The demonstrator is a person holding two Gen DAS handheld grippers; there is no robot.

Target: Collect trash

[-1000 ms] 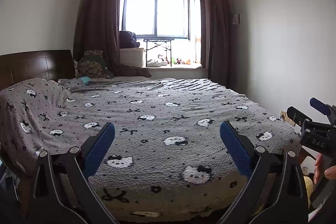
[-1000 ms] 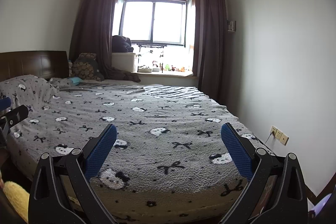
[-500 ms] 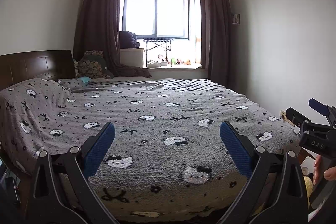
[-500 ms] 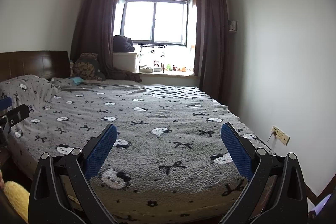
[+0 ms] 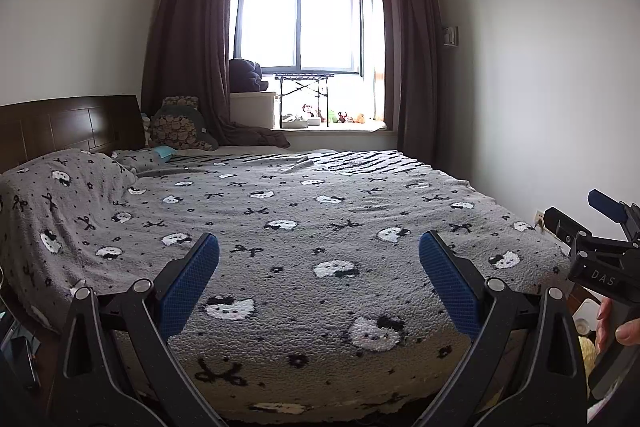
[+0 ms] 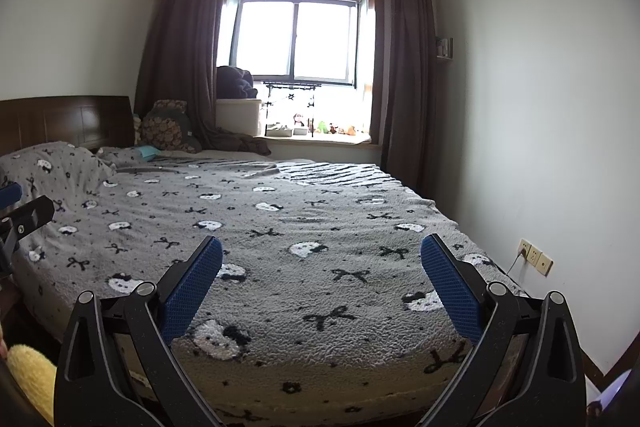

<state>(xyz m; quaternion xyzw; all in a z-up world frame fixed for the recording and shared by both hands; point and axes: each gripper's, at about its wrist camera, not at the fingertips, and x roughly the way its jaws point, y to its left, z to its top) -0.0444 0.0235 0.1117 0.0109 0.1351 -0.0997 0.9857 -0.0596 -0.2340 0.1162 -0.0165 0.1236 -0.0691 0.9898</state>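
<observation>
Two grippers stood open at the foot of a bed, with no trash clearly in sight.

The left gripper (image 5: pixel 319 283) had its blue pads spread wide and nothing between them, and the right gripper (image 6: pixel 321 285) was parted the same way and also empty. In the left view the right gripper's side was cut off at the right edge, with part of a hand (image 5: pixel 614 327) below it. Something yellow and fuzzy (image 6: pixel 30 375) sat at the lower left corner of the right view, mostly out of frame and too cropped to identify. The gray blanket (image 5: pixel 304 227) with cat faces and bows covered the bed, hiding whatever lay beneath. Farther back sat a patterned pillow (image 5: pixel 178 129) beside the dark headboard (image 5: pixel 60 127). Small figures on the windowsill (image 6: pixel 320 131) were too small to make out against the glaring window (image 6: pixel 296 35).
</observation>
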